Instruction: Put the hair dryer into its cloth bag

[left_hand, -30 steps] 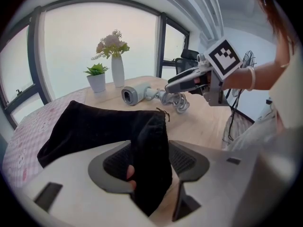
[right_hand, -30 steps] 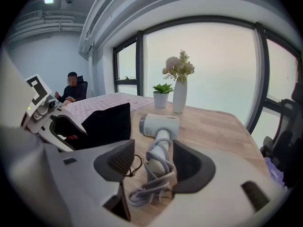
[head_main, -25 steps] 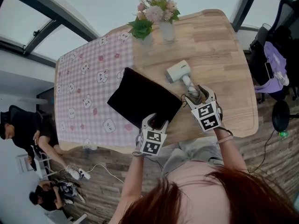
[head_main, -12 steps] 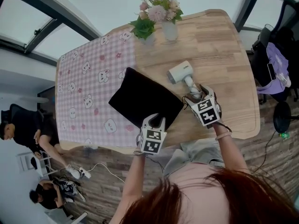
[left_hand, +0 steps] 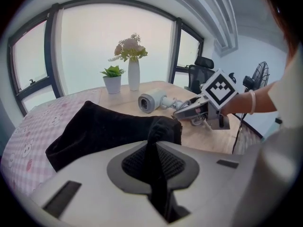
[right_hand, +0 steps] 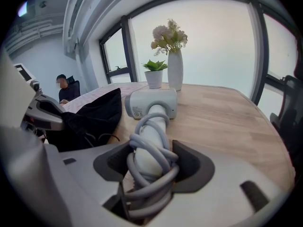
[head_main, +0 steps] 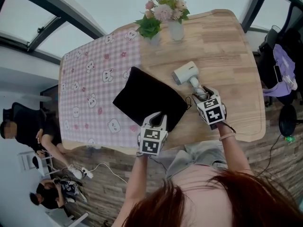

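Your left gripper [head_main: 158, 120], lower centre, has just closed, pinching the cloth bag [head_main: 144, 98] edge; your right gripper [head_main: 203, 94] has just closed on the hair dryer [head_main: 184, 73] handle, centre right; insertion can likely begin.

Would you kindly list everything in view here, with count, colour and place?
hair dryer: one, white, on the wood, cord wound round its handle.
cloth bag: one, black, mid-table.
tablecloth: one, pink checked, table's left half.
table: one, light wood.
vase: one, white, pink flowers, far edge.
potted plant: one, green, beside the vase.
seated people: two, dark-clothed, left of table.
left gripper: one, grey, jaws just closed on the bag's edge.
right gripper: one, grey, jaws just closed round the dryer's handle.
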Demonstrator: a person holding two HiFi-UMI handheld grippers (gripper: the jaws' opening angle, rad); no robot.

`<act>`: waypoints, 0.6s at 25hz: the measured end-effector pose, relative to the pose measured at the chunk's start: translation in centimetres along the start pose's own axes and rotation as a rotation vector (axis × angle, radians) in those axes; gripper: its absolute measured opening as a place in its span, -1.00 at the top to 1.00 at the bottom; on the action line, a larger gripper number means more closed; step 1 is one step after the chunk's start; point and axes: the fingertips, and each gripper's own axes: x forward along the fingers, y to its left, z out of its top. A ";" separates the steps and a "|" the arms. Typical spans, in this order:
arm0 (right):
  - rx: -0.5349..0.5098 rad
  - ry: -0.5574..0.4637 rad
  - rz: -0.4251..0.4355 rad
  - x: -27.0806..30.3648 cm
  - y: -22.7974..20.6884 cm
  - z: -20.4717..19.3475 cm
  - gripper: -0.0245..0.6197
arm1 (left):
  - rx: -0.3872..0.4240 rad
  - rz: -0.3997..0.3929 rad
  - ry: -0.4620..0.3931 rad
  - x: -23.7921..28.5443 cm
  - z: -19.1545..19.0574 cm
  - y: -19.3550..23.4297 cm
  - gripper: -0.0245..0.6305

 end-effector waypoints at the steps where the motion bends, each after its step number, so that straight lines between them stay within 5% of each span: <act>1: -0.004 0.001 0.002 0.0 -0.1 0.0 0.15 | -0.006 0.002 -0.006 -0.2 0.3 0.1 0.79; 15: 0.106 -0.082 -0.005 -2.6 -0.5 -0.7 0.20 | -0.079 0.031 -0.063 -2.0 3.6 1.5 0.80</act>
